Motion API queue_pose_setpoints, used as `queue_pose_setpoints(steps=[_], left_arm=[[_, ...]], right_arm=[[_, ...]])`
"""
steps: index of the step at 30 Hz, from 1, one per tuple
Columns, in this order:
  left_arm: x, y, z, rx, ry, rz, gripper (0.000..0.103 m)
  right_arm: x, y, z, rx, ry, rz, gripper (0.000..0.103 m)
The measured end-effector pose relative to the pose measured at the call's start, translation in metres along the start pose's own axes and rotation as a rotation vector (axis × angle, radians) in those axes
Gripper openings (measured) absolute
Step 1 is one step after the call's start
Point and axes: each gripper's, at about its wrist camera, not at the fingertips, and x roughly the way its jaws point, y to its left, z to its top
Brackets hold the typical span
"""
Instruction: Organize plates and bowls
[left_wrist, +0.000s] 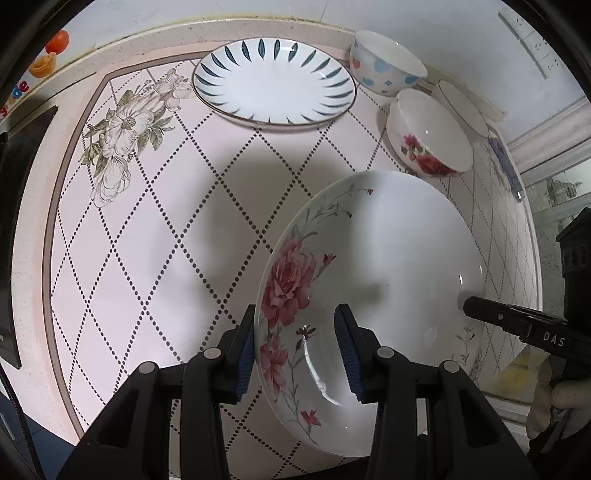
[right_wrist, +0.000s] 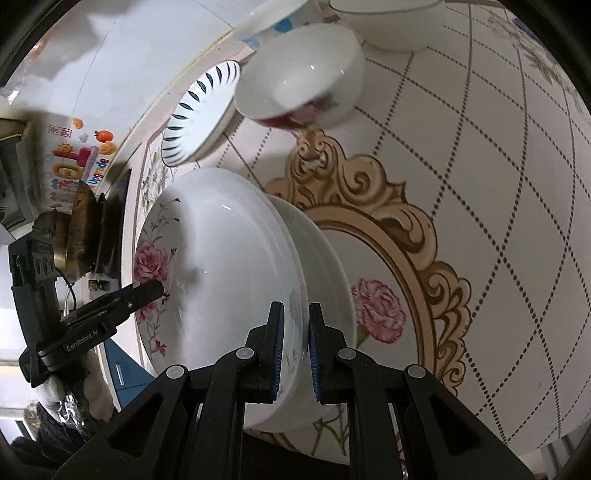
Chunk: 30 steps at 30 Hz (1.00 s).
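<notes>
Plates: two were counted in the left wrist view, a rose-patterned plate (left_wrist: 369, 306) at lower right and a blue-leaf plate (left_wrist: 274, 85) at upper centre.
Rose-patterned plate: it was seen tilted above the tabletop (left_wrist: 147, 258), held at two opposite points of its rim; in the right wrist view it filled the lower centre (right_wrist: 229, 280).
Blue-leaf plate: it was seen lying flat on the tabletop, well apart from the held plate; in the right wrist view it appeared at upper left (right_wrist: 201, 114).
Bowls: three were counted at upper right of the left wrist view.
Blue-and-orange spotted bowl (left_wrist: 386, 61): placed farthest back, just beside the blue-leaf plate.
Red-rose bowl (left_wrist: 428, 136): placed nearest the held plate; seen blurred at top centre of the right wrist view (right_wrist: 299, 77).
Plain white bowl (left_wrist: 463, 105): only partly seen, behind the red-rose bowl.
Left gripper (left_wrist: 295, 350): its jaws were closed on the rose-patterned plate's rim, one pad outside and one inside.
Right gripper (right_wrist: 296, 347): its jaws were clamped narrowly on the opposite rim of the same plate; its black finger was also seen at right in the left wrist view (left_wrist: 517, 321).
Grippers: two were counted, both on one plate.
Tabletop: a pink surface with dotted diamond lines and printed flowers was seen.
</notes>
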Motion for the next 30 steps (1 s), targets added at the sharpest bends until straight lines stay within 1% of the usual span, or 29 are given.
queue_pose_setpoints(steps=[11,19,30], left_arm=[[0.012,-0.006,-0.008,0.021,0.034,0.048,0.038],[0.024,-0.011,-0.007,0.019,0.056,0.061,0.038],[0.038,-0.016,-0.007,0.025,0.072,0.066,0.038]], right_arm=[[0.01,-0.007,-0.008,-0.002,0.024,-0.008,0.014],[0.013,-0.006,-0.009,-0.007,0.03,-0.021,0.014],[0.01,0.005,-0.006,-0.028,0.032,-0.079,0.015]])
